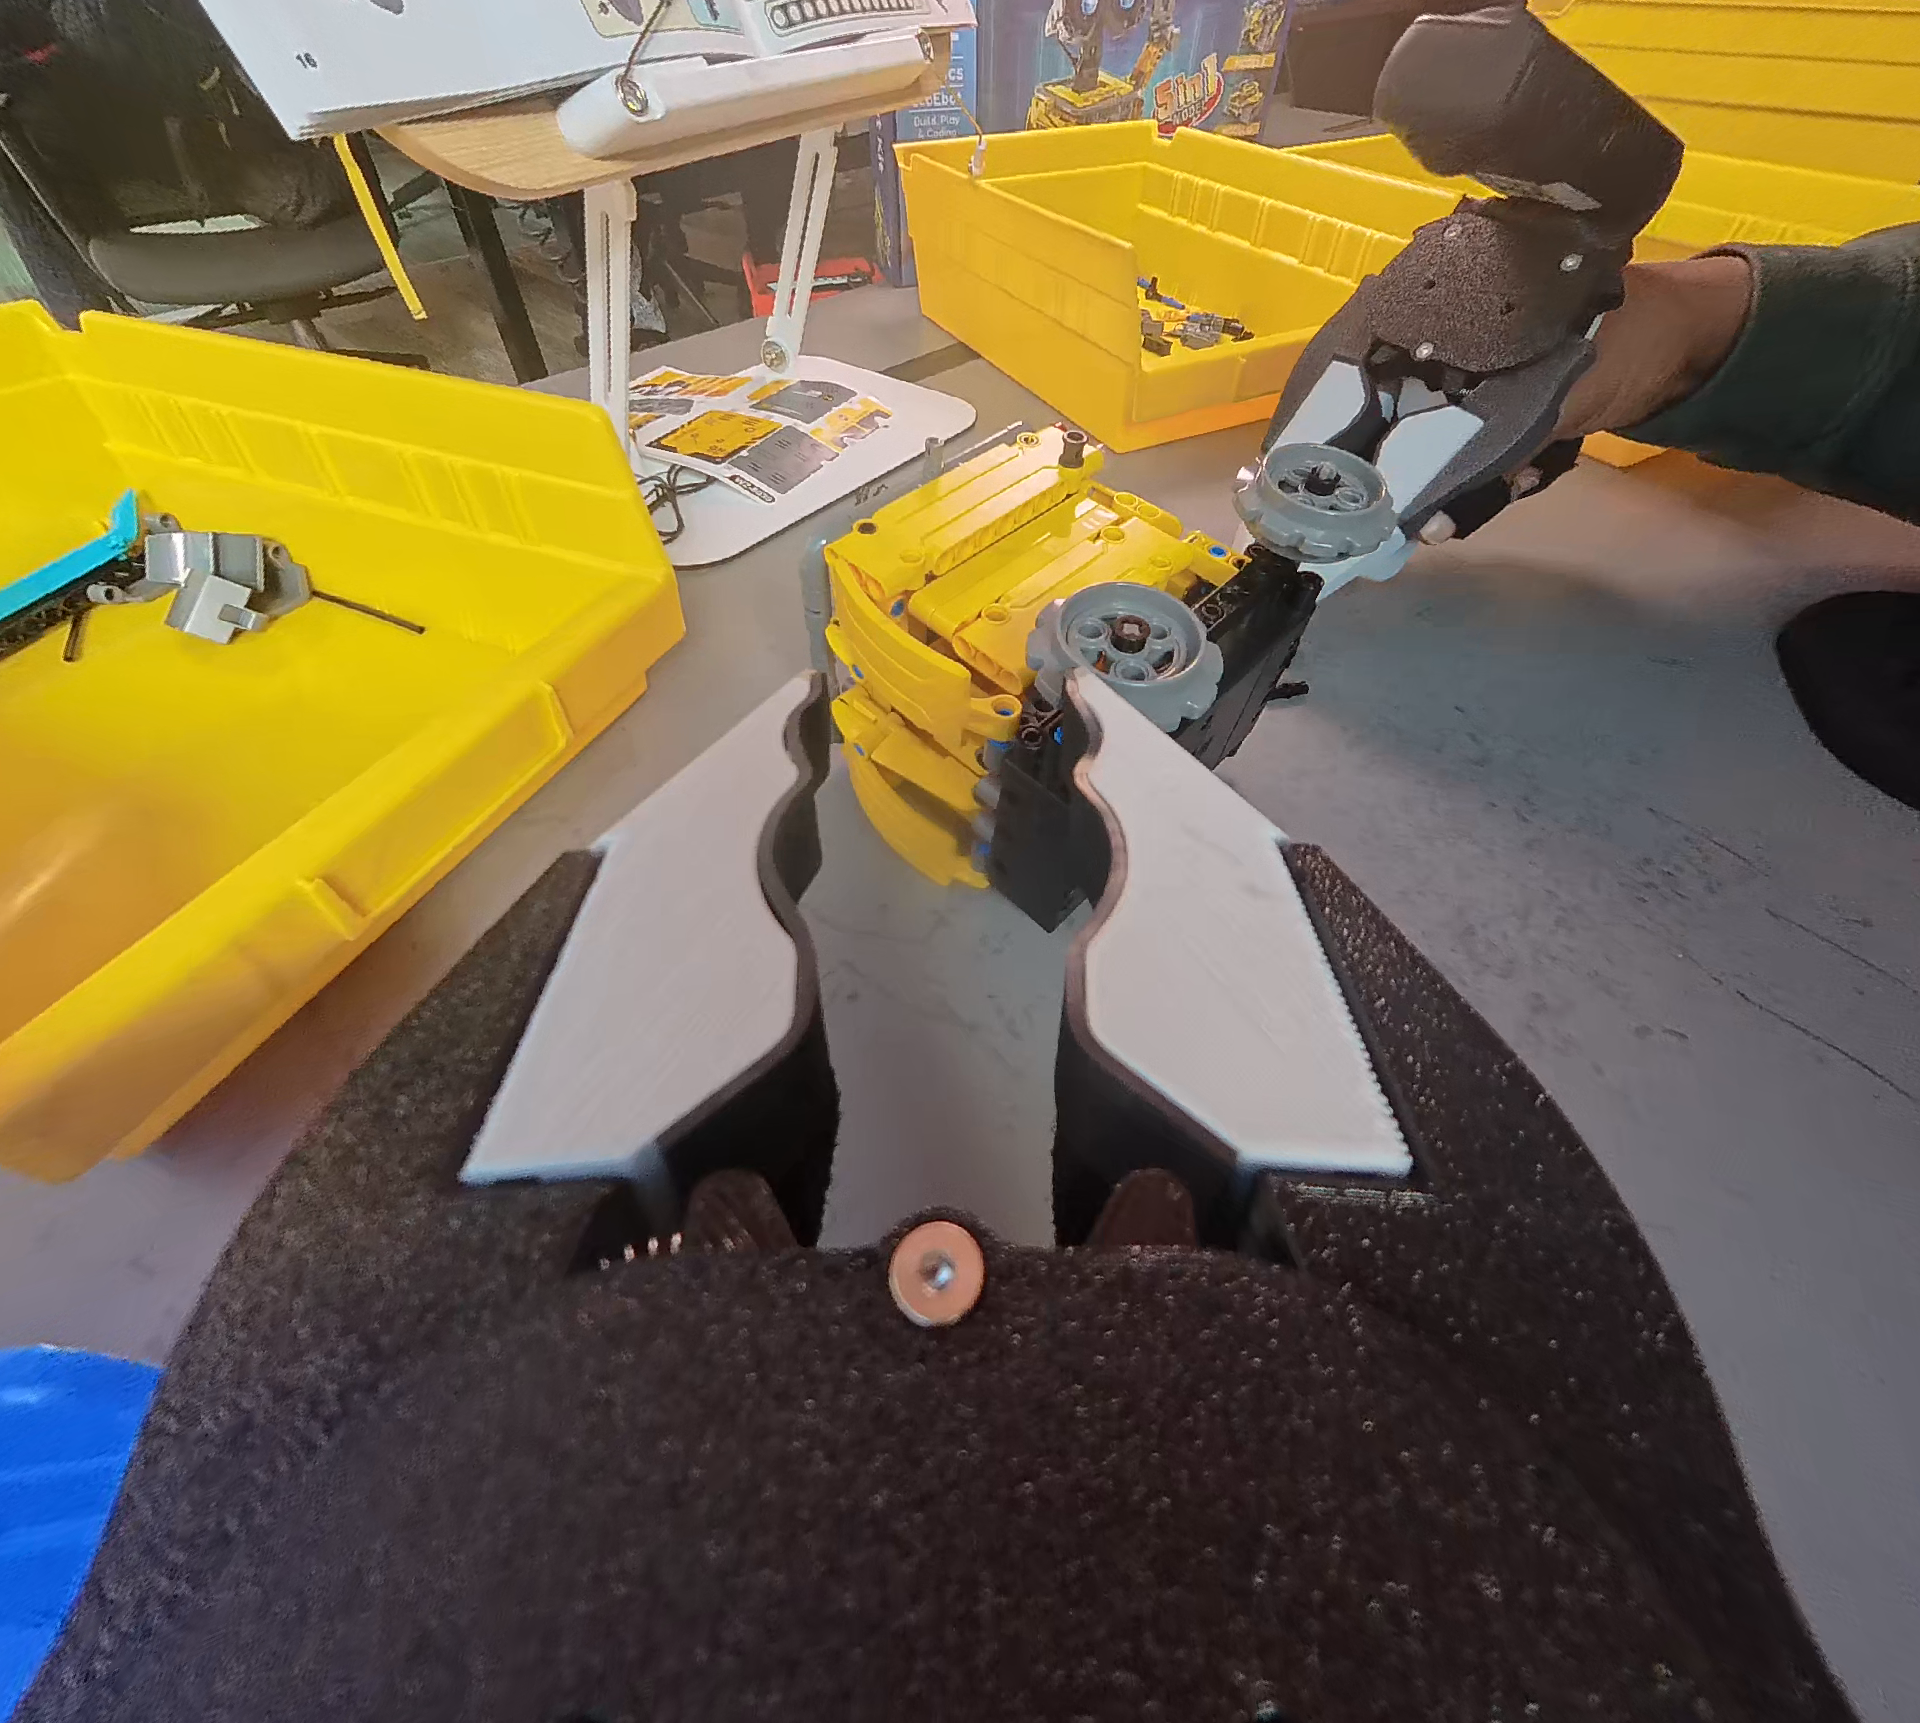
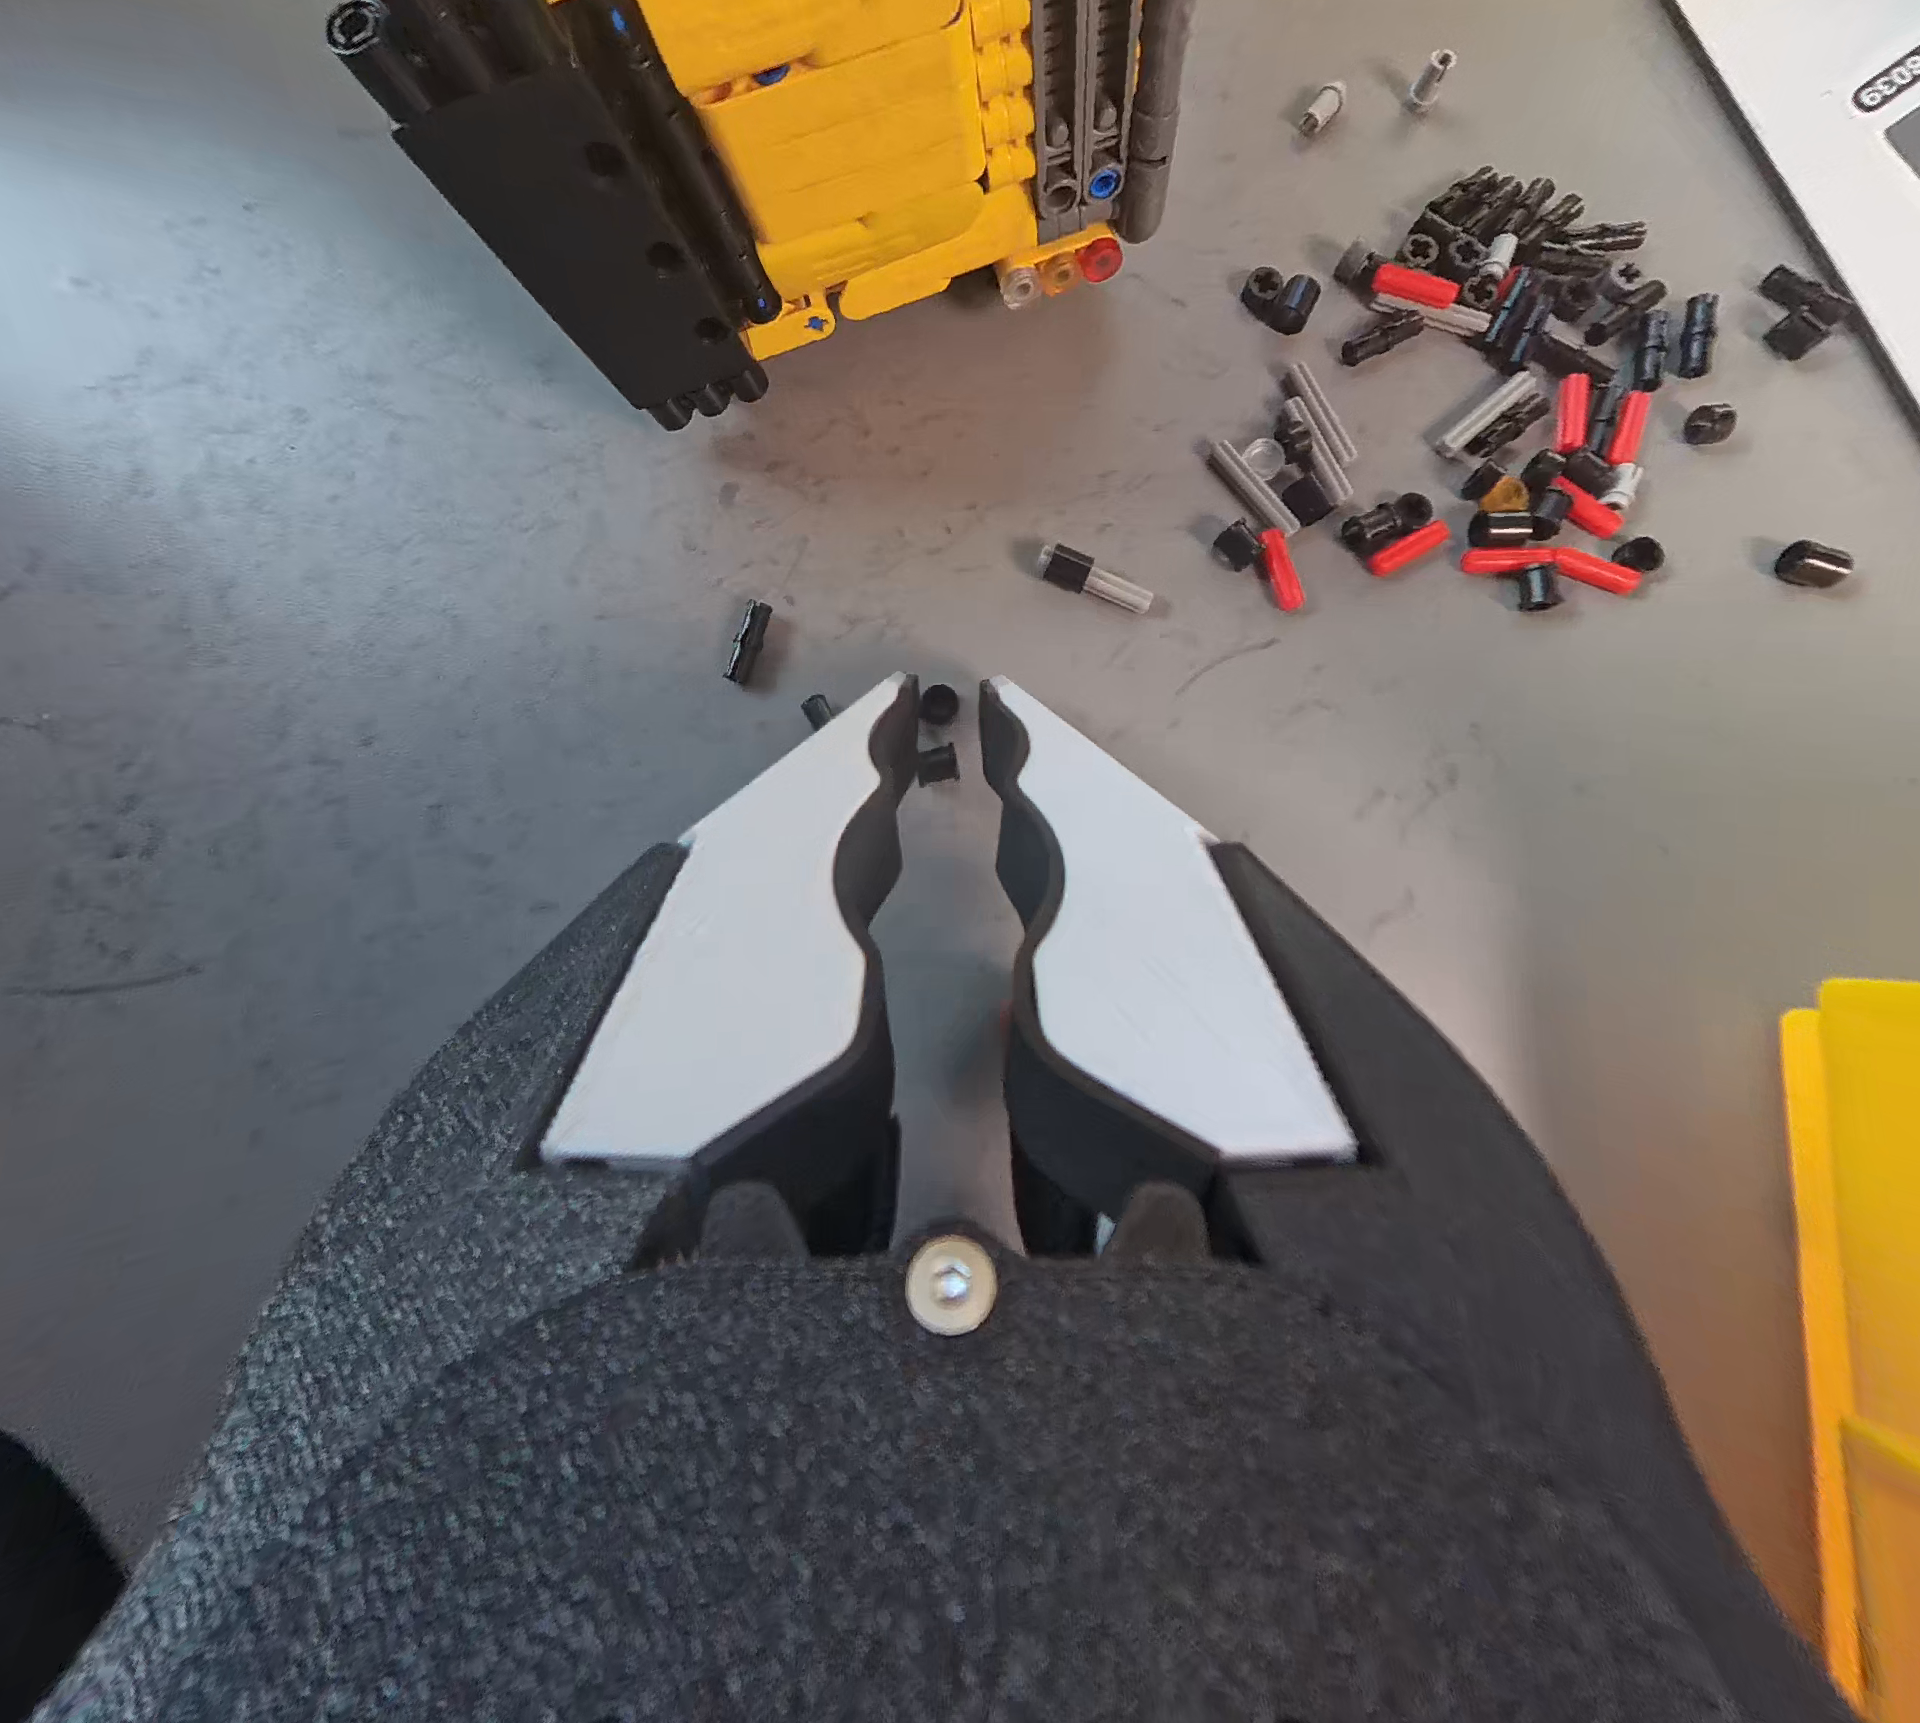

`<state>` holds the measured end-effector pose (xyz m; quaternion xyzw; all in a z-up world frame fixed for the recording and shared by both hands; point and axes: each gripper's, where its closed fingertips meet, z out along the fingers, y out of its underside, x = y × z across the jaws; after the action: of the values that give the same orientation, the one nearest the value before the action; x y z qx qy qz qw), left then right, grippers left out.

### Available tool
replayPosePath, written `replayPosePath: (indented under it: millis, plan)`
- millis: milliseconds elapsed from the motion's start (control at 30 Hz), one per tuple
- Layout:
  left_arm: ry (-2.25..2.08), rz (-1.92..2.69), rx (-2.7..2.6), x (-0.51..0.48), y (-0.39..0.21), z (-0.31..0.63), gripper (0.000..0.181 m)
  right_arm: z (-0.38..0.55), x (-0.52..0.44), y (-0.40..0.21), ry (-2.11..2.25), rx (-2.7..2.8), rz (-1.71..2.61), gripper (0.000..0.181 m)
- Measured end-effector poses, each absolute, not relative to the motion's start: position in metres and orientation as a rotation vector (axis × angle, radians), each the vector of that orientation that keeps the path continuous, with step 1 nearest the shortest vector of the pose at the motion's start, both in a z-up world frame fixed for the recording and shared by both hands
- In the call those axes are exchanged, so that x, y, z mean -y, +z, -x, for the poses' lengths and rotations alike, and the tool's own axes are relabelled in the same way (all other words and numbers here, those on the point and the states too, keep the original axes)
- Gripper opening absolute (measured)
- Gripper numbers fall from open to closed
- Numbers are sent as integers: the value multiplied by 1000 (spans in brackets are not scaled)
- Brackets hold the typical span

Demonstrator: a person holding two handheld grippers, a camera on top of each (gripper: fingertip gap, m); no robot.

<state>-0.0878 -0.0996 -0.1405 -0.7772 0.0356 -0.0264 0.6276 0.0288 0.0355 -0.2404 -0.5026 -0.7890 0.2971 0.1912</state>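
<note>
Right wrist view: your right claw [image 2: 943,688] sits spread around tiny black bushings [image 2: 938,703] on the counter [image 2: 312,634] — light, slippery (pinch their sides); your left claw [image 1: 940,697] brackets the rigid model [image 1: 997,624], grip uncertain.

The brick model [image 1: 997,593] is yellow and black with grey wheels [image 1: 1127,643] and blue pins. Behind it stand yellow bins [image 1: 1039,260]. Beside it on the mottled grey worktop [image 2: 312,634] lie red, black and grey pins [image 2: 1507,406]. Both grippers have white fingers on speckled black bodies.
</note>
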Motion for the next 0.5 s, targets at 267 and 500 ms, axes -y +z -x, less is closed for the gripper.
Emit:
replayPosePath:
  millis: [267, 500]
  plan:
    - [-68, 1768, -83, 101, -137, 87, 43, -33, -19, -241, 833, 2316, 1359, 6]
    - [-69, 1764, -86, 102, -135, 86, 43, -32, -15, -239, 830, 2309, 1329, 8]
